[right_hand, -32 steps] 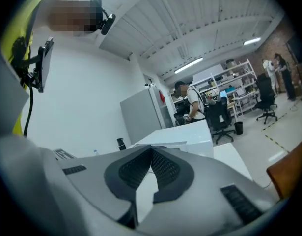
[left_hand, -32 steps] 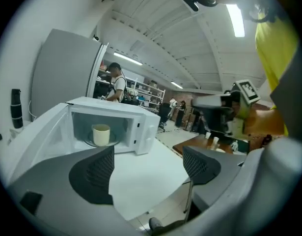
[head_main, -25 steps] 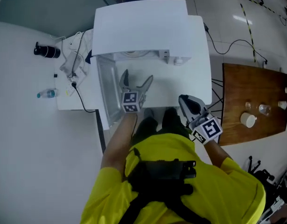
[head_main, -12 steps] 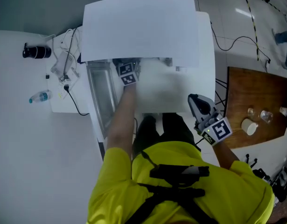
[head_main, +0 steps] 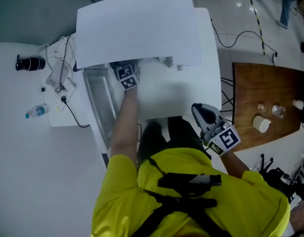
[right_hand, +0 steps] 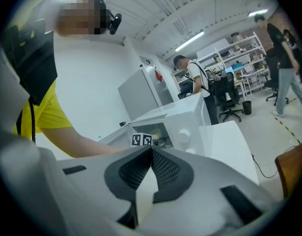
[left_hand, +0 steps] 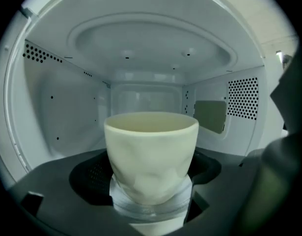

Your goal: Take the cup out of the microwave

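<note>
Two grippers are in my hands. Far to the left, the microwave door (head_main: 99, 102) hangs wide open. Next to it, my left gripper (head_main: 126, 76) reaches into the microwave (head_main: 137, 28). Its jaws are spread wide apart. The cup (left_hand: 151, 156) stands upright between them, in the middle of the microwave floor, on a clear round piece (left_hand: 151, 208). I see a little gap on each side of the cup, so I think the jaws are not squeezing it yet.

More to the right, my right gripper (head_main: 207, 116) hangs close to my body, outside the microwave, near the front edge of the white table (head_main: 211, 48). Its jaws are pressed together and hold nothing. Farther right is a brown wooden table (head_main: 260, 90) with some small cups (head_main: 262, 125) on it, well apart from the microwave.

I think I am at the grab step. The cup is not out yet. Next, I need to close my left gripper gently on the sides of the cup, so it does not tip or slip. Then I should lift it a little and pull it straight back out through the opening. I must keep it level and not bump the roof or the door.
</note>
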